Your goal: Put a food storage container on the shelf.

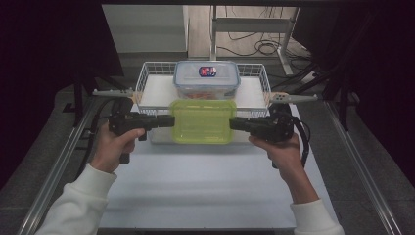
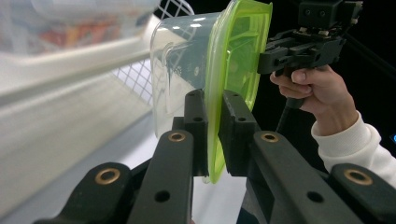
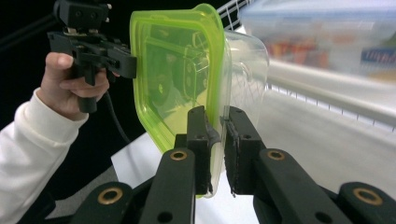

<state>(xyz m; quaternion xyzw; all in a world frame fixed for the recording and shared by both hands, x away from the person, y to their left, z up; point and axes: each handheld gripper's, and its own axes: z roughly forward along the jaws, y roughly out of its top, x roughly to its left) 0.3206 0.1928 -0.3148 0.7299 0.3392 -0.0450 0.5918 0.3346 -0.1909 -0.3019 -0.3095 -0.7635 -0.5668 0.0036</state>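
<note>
Green-lidded container (image 1: 202,121), clear underside in gripper views

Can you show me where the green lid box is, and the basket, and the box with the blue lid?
green lid box (image 1: 202,121), high view, middle of its green lid.
basket (image 1: 142,78), high view, left wire wall.
box with the blue lid (image 1: 188,71), high view, left part of its lid.

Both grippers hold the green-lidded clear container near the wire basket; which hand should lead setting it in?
Neither clearly. The left gripper and right gripper each clamp an opposite end of the green-lidded clear plastic container, level, about equally near the white wire basket. Probably move both together; its blue-lidded box sits centre-back.
</note>
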